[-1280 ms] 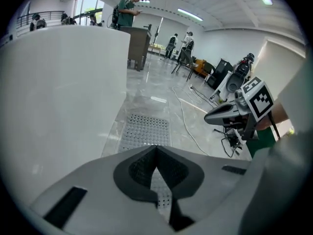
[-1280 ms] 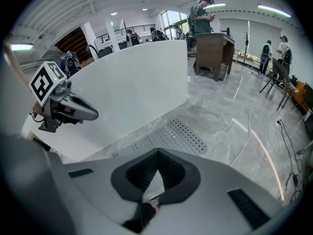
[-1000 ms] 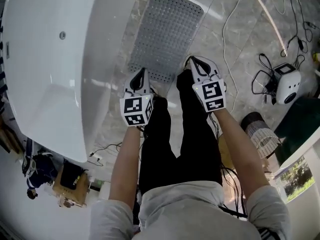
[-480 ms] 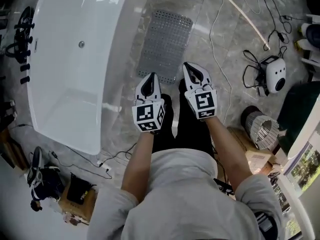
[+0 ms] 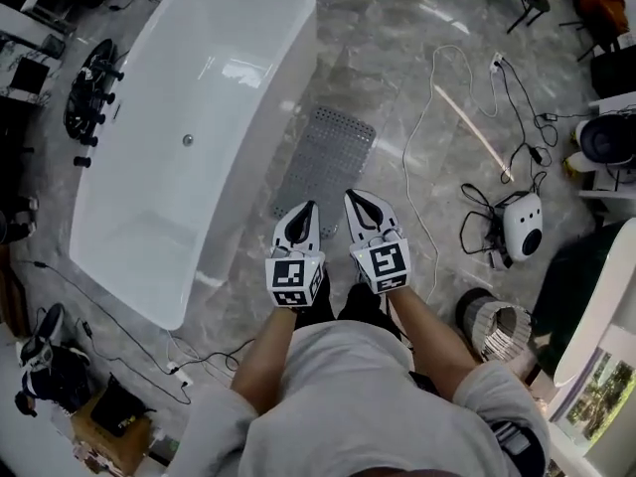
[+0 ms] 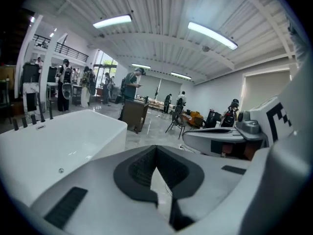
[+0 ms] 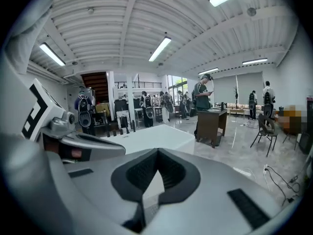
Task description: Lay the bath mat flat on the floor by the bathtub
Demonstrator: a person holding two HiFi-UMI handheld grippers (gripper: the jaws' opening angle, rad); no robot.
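The grey marbled floor takes up most of the head view. On it stands a white tub. Its inside is bare white, with a small round drain fitting in the bottom, and a set of black taps sits at its far long side. The grey mat, dotted all over with small holes, lies flat on the floor just beside the tub's near long side. Its length runs along the tub, and a narrow strip of floor shows between the two.

The person stands at the mat's near end, with both arms held forward. The left gripper and right gripper are side by side above that end and well clear of the mat. In the left gripper view the dark ribbed fingers meet at their tips and hold nothing. In the right gripper view the fingers are likewise pressed together and empty. Each gripper carries a cube printed with black-and-white square markers, which is the only print that can be made out.

To the right stands a round ribbed basket; what it holds cannot be told. Farther right a small white rounded device lies among black leads. A thin white cable winds over the floor between it and the mat.
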